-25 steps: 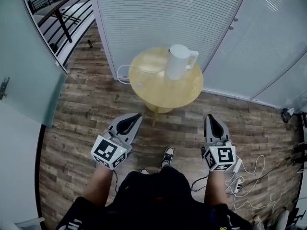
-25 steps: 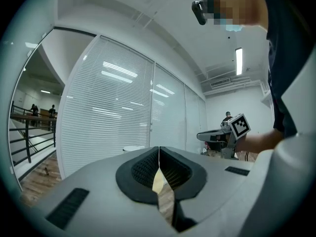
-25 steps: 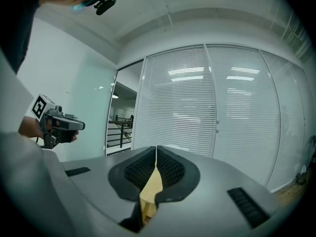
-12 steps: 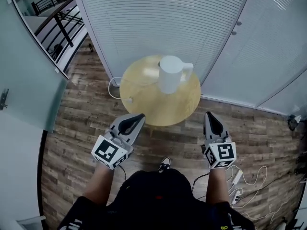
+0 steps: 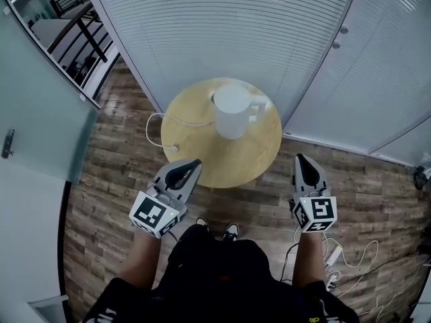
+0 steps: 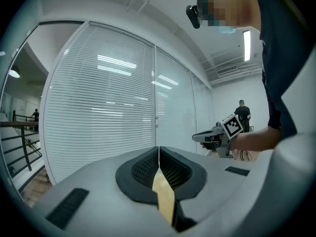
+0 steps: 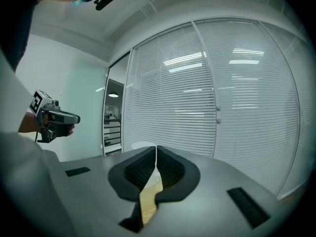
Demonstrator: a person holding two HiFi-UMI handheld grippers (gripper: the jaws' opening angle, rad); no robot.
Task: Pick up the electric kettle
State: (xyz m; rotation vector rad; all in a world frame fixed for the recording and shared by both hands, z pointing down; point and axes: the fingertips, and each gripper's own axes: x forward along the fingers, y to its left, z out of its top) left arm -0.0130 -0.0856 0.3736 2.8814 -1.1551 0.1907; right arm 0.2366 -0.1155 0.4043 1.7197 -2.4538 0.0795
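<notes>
A white electric kettle (image 5: 233,111) stands upright on a small round wooden table (image 5: 222,157), its handle turned to the right. A white cord (image 5: 163,122) runs from it over the table's left edge. My left gripper (image 5: 190,163) hovers shut and empty at the table's near-left edge. My right gripper (image 5: 304,161) is shut and empty too, just off the table's near-right side. In the left gripper view the shut jaws (image 6: 159,149) show only a strip of tabletop behind them; the right gripper view is the same, with its jaws (image 7: 156,149) closed.
Glass walls with white blinds (image 5: 222,25) stand right behind the table, with a door (image 5: 377,66) at the right. Cables and a power strip (image 5: 333,256) lie on the wooden floor at the right. A person (image 6: 242,113) stands far off in the left gripper view.
The table and kettle have drawn closer and lower in the head view as the person walked forward. Both grippers stayed shut and now reach the table's near edge.
</notes>
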